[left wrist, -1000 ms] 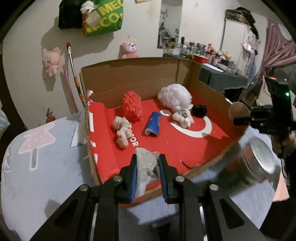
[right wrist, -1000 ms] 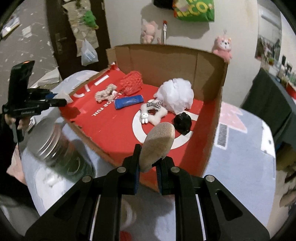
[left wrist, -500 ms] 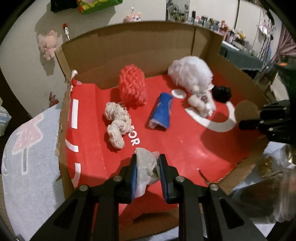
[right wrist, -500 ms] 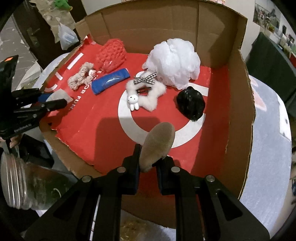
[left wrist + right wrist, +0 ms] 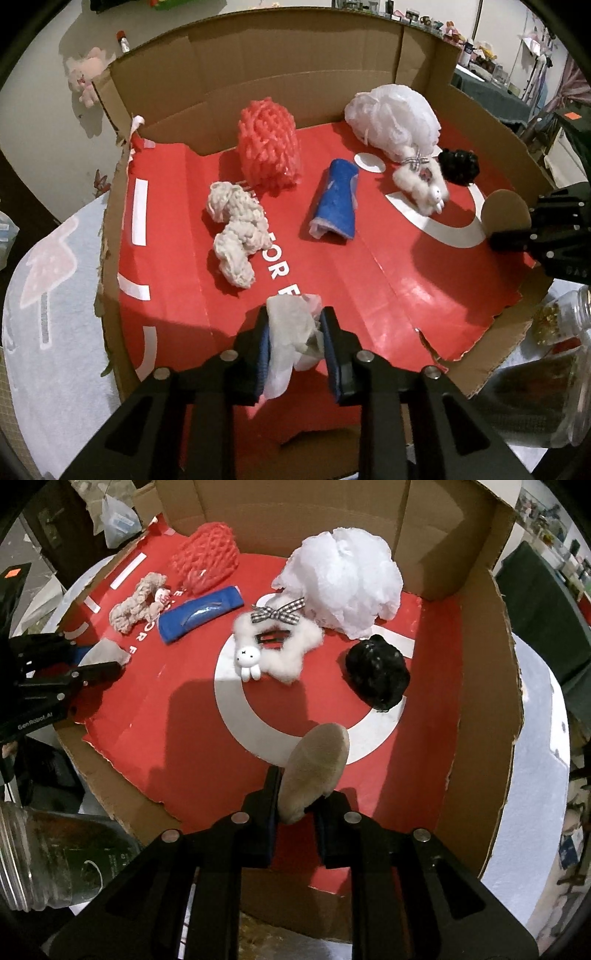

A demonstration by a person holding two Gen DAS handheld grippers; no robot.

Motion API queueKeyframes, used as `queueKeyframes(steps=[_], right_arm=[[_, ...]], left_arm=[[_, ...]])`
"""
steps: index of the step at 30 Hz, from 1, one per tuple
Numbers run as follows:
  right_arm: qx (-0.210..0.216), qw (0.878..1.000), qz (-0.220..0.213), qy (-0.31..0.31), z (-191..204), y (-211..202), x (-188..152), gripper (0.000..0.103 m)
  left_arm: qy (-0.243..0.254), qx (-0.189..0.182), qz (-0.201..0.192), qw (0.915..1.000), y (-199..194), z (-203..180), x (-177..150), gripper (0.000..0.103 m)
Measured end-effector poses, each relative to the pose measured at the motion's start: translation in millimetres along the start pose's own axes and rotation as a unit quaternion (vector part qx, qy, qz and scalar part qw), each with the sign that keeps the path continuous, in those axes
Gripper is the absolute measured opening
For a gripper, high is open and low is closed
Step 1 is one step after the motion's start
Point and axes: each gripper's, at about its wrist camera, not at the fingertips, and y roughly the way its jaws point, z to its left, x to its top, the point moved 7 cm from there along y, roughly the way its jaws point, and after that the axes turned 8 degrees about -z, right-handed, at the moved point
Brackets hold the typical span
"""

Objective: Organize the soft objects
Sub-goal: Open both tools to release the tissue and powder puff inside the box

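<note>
Left gripper [image 5: 293,345] is clamped on a crumpled white tissue [image 5: 291,332], held over the near-left part of the box floor [image 5: 369,280], just short of the printed lettering. Right gripper [image 5: 295,805] is clamped on a tan puff [image 5: 314,771], held edge-up over the near arc of the white ring on the floor.

Step in hand, as judged: set both pieces down inside the box [image 5: 480,664] with the other soft items.

- Tissue: limp, with a tail hanging below the pads. Lower until the tail touches the floor, then open; a drop from height may let it drift.
- Free floor lies ahead of the tissue. The cream scrunchie [image 5: 234,236] sits beyond and to the left, the blue roll [image 5: 338,201] beyond and to the right. Place short of both.
- Puff: stiff enough to stand between the pads. Tilt it flat before release or it may roll.
- Nearest neighbours of the puff: black scrunchie [image 5: 376,672] and fluffy bunny clip [image 5: 277,650]; both are apart from it.
- Red mesh [image 5: 267,142] and white pouf [image 5: 343,583] sit by the back wall, out of the way.
- Risk: a glass jar [image 5: 48,856] stands outside the torn front edge, near both grippers. Withdraw upward, not sideways.
</note>
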Motion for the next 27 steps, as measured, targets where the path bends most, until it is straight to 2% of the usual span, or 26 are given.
queueKeyframes(steps=[1, 6, 14, 17, 18, 24, 27], right_arm=[[-0.002, 1.0, 0.002, -0.001, 0, 1, 0, 0.016], [-0.004, 1.0, 0.005, -0.006, 4, 5, 2, 0.017], [-0.017, 1.0, 0.003, -0.013, 10, 7, 0, 0.02], [-0.013, 1.0, 0.001, -0.015, 12, 6, -1, 0.04], [-0.008, 1.0, -0.001, -0.018, 15, 5, -1, 0.052], [-0.025, 0.999, -0.021, -0.035, 27, -6, 3, 0.056], [-0.032, 0.998, -0.031, -0.034, 28, -15, 5, 0.062]], left_arm=[[0.001, -0.001, 0.0, 1.0, 0, 0, 0, 0.036], [0.006, -0.001, 0.005, 1.0, 5, -2, -1, 0.037], [0.007, -0.006, -0.003, 1.0, 3, -4, 1, 0.047], [0.007, -0.008, -0.007, 0.9999, -1, -4, 1, 0.05], [0.008, -0.008, -0.01, 0.9999, -2, -4, 1, 0.052], [0.006, -0.013, -0.033, 0.9994, -20, -6, 4, 0.066], [0.006, -0.013, -0.051, 0.9986, -31, -9, 8, 0.073]])
